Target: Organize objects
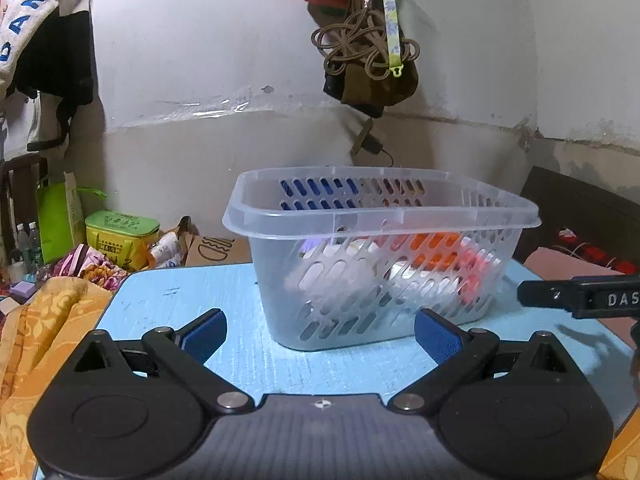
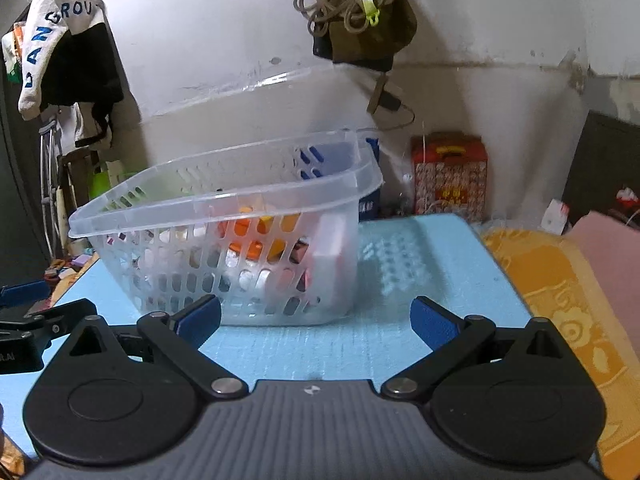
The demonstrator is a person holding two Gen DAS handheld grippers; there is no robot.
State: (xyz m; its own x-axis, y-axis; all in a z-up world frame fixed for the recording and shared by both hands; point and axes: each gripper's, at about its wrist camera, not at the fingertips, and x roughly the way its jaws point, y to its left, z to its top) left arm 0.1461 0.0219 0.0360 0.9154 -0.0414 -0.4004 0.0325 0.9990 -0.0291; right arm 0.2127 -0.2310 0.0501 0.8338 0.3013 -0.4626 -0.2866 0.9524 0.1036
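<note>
A clear slotted plastic basket [image 1: 400, 216] stands on the light blue table [image 1: 192, 296]; the right wrist view shows the same basket [image 2: 224, 208] left of centre. Through its walls I make out white, orange and pink items, blurred. My left gripper [image 1: 320, 334] is open just in front of the basket, nothing between its blue pads. My right gripper [image 2: 316, 322] is open too, near the basket's front right corner, empty. The right gripper's black body [image 1: 580, 294] pokes in at the right edge of the left wrist view.
An orange patterned cloth [image 2: 560, 300] borders the table on the right and a similar cloth [image 1: 36, 332] on the left. A green tin [image 1: 120, 236], a cardboard box and bottles sit beyond the table's left. A red patterned box [image 2: 450, 172] stands behind. Clothes and cords hang on the wall.
</note>
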